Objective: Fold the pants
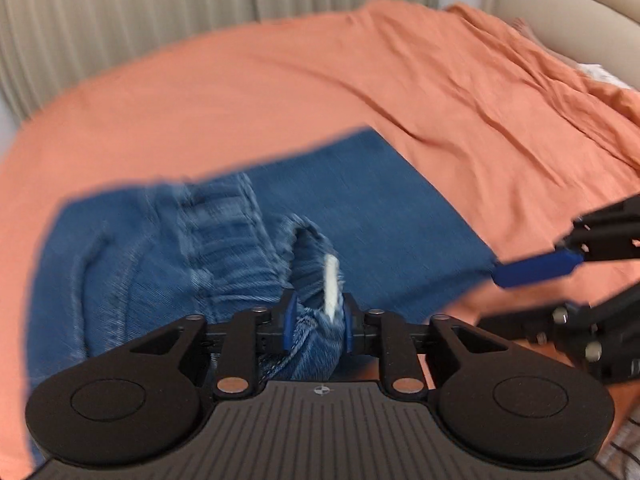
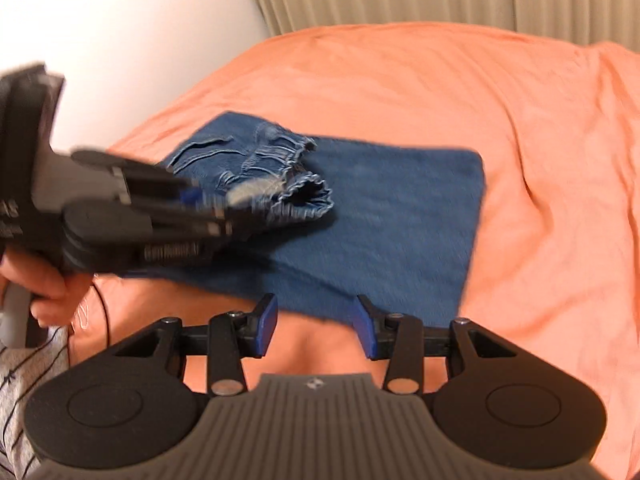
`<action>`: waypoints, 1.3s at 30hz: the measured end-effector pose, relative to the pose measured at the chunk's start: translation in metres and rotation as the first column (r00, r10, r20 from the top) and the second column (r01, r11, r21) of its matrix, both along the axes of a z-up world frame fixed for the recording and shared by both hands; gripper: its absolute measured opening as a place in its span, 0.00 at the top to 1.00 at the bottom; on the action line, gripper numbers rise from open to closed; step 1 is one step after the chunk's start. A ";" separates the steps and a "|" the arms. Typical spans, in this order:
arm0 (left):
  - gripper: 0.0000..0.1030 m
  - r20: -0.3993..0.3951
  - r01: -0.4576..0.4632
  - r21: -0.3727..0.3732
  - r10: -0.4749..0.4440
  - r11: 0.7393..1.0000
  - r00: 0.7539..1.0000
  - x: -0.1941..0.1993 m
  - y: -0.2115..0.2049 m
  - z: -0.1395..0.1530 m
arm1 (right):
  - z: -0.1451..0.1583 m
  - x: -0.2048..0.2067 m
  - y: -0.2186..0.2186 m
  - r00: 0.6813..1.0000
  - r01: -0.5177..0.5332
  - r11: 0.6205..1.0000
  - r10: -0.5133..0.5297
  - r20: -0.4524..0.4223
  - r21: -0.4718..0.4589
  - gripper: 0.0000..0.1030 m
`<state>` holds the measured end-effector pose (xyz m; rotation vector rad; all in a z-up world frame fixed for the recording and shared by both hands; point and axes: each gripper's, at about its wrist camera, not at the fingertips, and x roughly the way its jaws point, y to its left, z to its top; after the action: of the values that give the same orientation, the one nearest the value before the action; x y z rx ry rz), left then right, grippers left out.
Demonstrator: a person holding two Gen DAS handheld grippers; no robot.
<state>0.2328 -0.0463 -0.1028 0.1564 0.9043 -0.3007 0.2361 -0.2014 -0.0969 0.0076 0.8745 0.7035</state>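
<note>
Blue denim pants lie folded on an orange bedspread. My left gripper is shut on the gathered elastic waistband, with a white label beside it, and holds it above the flat denim. In the right wrist view the left gripper comes in from the left, gripping the waistband over the pants. My right gripper is open and empty at the near edge of the pants. It also shows at the right of the left wrist view.
Beige pleated curtains hang behind the bed. A cream headboard curves at the far right. The person's hand and striped clothing are at the lower left. Wrinkled bedspread extends to the right of the pants.
</note>
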 end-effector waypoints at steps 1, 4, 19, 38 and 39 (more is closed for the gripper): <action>0.61 -0.028 0.024 -0.043 -0.025 0.999 0.999 -0.001 0.003 -0.001 | -0.001 -0.004 -0.003 1.000 0.007 1.000 -0.007 0.003 0.000 0.62; 0.54 -0.075 0.030 -0.133 -0.040 0.991 0.996 0.003 0.019 0.006 | 0.001 -0.013 -0.003 0.999 -0.002 1.000 0.002 0.046 -0.007 0.62; 0.42 0.044 -0.075 -0.078 0.079 0.994 0.996 0.042 0.131 0.056 | 0.015 0.054 0.053 0.993 0.105 0.968 -0.091 -0.072 0.228 0.47; 0.43 -0.006 -0.252 -0.155 0.254 0.955 0.967 0.028 0.240 0.016 | 0.011 0.134 0.118 0.965 0.220 0.934 -0.165 -0.203 0.283 0.90; 0.43 -0.008 -0.252 -0.162 0.254 0.954 0.967 0.026 0.242 0.016 | 0.028 0.126 0.118 0.971 0.207 0.932 -0.158 -0.179 0.297 0.90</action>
<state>0.2588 0.1954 -0.0870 -0.1077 0.8720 -0.1326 0.3621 -0.0833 -0.0689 0.4285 0.8872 0.6658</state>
